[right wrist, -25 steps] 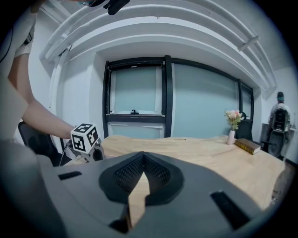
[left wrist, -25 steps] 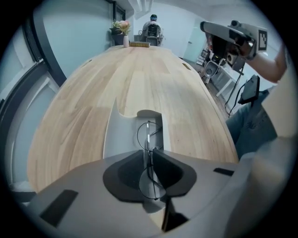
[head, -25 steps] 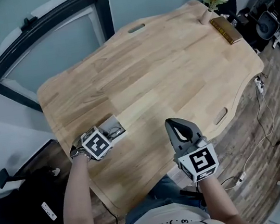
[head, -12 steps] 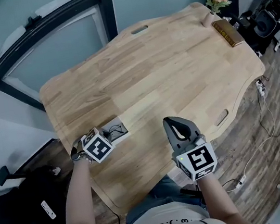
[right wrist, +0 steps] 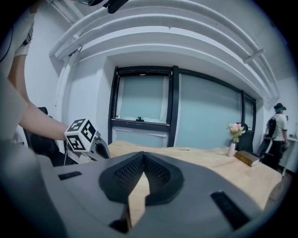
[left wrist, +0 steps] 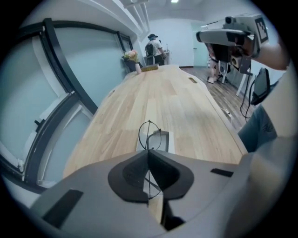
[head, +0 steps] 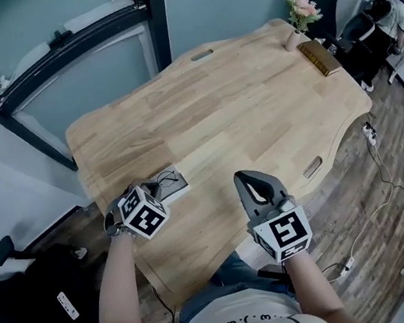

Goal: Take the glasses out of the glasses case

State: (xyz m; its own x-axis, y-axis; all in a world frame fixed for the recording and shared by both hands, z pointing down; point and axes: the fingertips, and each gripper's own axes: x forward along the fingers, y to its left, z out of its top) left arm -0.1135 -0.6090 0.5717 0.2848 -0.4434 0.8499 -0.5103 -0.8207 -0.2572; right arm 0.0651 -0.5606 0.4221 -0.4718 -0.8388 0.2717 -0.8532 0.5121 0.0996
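Note:
The open grey glasses case (head: 176, 184) lies near the wooden table's (head: 239, 105) front left edge, also seen below the jaws as the case (left wrist: 164, 141). My left gripper (left wrist: 149, 151) is shut on the thin wire-framed glasses (left wrist: 148, 134), which stand up from its tips above the case. In the head view the left gripper (head: 152, 194) hangs over the case's near end, glasses (head: 164, 178) just showing. My right gripper (head: 255, 180) hovers over the table's front edge, shut with nothing in it; the right gripper (right wrist: 143, 157) looks level across the table.
A vase of flowers (head: 299, 15) and a brown book (head: 320, 57) sit at the table's far right corner. A black office chair (head: 26, 299) stands at the left. A person (head: 390, 11) stands far right. Cables (head: 376, 167) lie on the floor.
My left gripper's jaws closed on the glasses and it rose, lifting them up from the case. The right gripper shifted slightly up and sideways.

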